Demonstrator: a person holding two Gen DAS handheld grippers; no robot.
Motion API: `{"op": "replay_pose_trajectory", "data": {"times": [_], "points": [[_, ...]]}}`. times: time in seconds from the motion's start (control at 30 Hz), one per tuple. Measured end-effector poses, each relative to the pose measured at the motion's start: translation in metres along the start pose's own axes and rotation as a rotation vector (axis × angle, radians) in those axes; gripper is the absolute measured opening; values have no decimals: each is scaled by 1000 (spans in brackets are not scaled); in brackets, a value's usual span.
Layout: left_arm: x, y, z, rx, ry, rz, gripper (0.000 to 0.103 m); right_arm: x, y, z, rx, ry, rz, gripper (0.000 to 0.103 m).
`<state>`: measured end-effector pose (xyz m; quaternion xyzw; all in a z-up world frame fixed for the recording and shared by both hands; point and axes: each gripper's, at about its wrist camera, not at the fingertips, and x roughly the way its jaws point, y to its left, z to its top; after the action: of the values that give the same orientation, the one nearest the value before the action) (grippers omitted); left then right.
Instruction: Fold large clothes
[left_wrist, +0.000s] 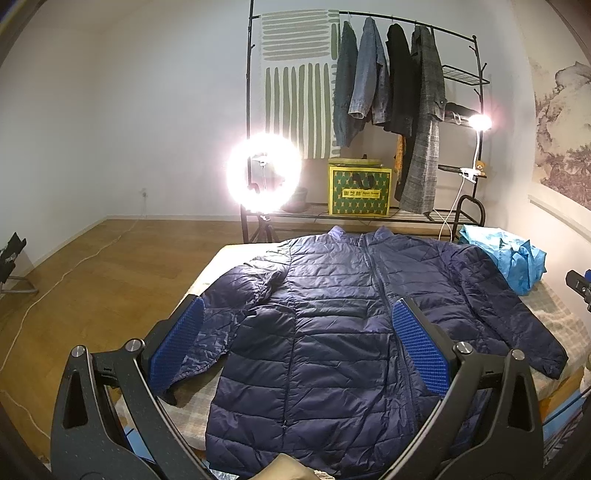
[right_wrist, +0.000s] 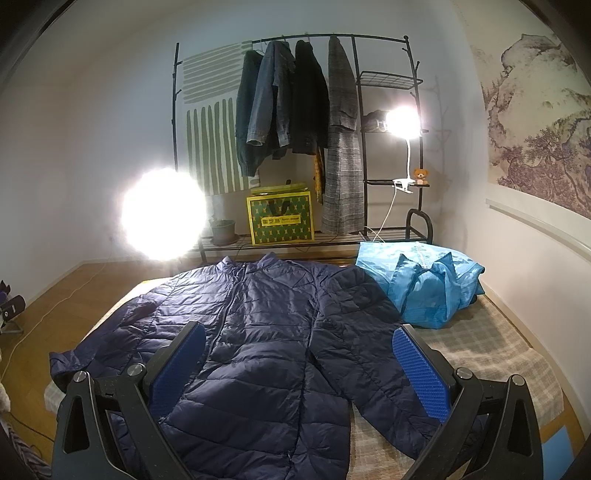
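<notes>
Fingers (left_wrist: 421, 347) spread on both grippers, holding nothing | jacket (left_wrist: 332, 325) flat, front up, collar pointing away

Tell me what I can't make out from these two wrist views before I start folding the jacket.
- Jacket hem: in the left wrist view, hidden by the gripper frame and cut off by the bottom edge.
- Left sleeve cuff: in the right wrist view, behind the right gripper frame.
- Ring light: glare washes out its stand in both views.
- Blue bag contents: not visible.
- Box label: too small to read.
</notes>
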<state>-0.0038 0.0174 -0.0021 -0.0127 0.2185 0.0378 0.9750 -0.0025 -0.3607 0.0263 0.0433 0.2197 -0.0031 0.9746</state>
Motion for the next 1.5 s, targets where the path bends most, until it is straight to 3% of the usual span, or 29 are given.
{"op": "replay_pose_trajectory", "data": {"times": [0.17,0.5,0.77,0.93,1.13,1.3,1.5], "points": [[11,21,-4,-55,37,27,103,0,3,0,0,-6,-8,103],[48,110,-21,-214,96,164,103,17,31,7,-32,-42,-12,102],[90,174,-29,-283,257,205,100,35,68,29,-69,-60,128,102],[117,220,-47,-430,380,198,89,55,95,42,-104,-54,206,97],[147,257,-81,-591,526,156,89,92,115,38,-135,6,264,91],[178,286,-118,-720,659,184,88,121,116,26,-115,71,265,88],[205,306,-151,-853,752,195,65,139,114,28,-80,103,280,87]]}}
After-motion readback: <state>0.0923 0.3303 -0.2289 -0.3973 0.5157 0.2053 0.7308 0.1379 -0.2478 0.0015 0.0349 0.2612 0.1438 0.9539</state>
